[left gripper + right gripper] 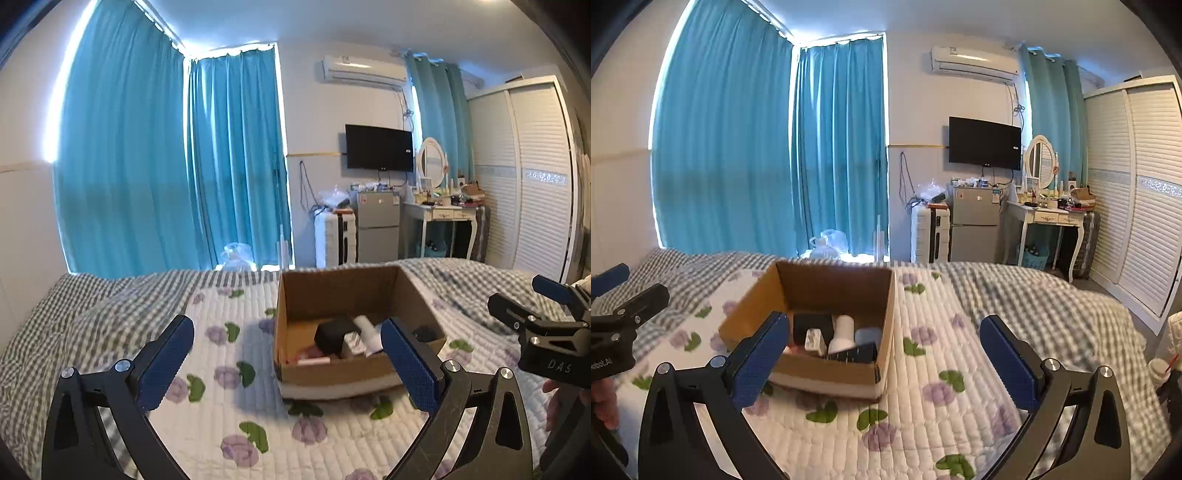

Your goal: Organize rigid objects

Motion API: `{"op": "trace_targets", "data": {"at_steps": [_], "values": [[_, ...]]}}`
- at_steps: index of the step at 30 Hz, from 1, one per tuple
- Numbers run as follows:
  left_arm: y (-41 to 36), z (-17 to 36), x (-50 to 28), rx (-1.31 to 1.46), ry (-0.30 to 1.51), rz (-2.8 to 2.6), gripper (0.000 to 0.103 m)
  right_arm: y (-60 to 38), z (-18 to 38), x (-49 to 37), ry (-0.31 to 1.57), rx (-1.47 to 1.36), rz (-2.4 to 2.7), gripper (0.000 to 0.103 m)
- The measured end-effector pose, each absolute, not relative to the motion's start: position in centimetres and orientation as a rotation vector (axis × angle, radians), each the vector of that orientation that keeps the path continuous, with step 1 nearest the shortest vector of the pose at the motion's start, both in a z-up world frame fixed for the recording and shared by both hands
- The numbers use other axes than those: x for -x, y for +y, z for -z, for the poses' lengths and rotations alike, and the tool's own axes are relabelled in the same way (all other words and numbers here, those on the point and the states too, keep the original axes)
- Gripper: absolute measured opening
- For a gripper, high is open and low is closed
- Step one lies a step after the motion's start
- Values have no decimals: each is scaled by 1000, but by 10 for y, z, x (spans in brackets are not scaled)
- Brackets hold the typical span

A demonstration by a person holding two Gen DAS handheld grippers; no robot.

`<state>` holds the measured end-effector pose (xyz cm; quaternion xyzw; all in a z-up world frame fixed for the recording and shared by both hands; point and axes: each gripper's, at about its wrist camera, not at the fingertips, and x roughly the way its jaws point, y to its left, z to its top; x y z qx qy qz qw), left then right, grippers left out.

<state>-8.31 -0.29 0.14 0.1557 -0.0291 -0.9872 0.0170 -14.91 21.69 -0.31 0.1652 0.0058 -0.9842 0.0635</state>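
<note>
An open cardboard box (332, 295) sits on the bed's floral quilt (221, 424). It holds several rigid items: a black block (334, 334), a white bottle (367, 330), a small white box and a dark flat item. The right wrist view shows the same box (831, 284) with the black block (812, 323), white bottle (842, 332), a pale blue round item (868, 336) and a dark remote-like item (855, 354). My left gripper (288, 354) is open and empty in front of the box. My right gripper (886, 350) is open and empty, right of the box.
The right gripper (546, 325) shows at the left wrist view's right edge; the left gripper (617, 325) shows at the right wrist view's left edge. A grey checked blanket (1034, 295) covers the bed's far side. A fridge, dresser and wardrobe (1137, 192) stand behind.
</note>
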Motion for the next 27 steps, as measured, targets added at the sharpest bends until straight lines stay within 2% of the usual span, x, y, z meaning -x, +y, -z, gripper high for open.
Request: {"op": "trace_targets", "data": {"at_steps": [5, 27], "values": [[-2, 8, 83, -504, -96, 3060, 103, 215, 27, 158, 33, -541, 2949, 103], [-7, 20, 88, -563, -61, 3032, 103, 219, 33, 158, 8, -571, 2965, 103]]}}
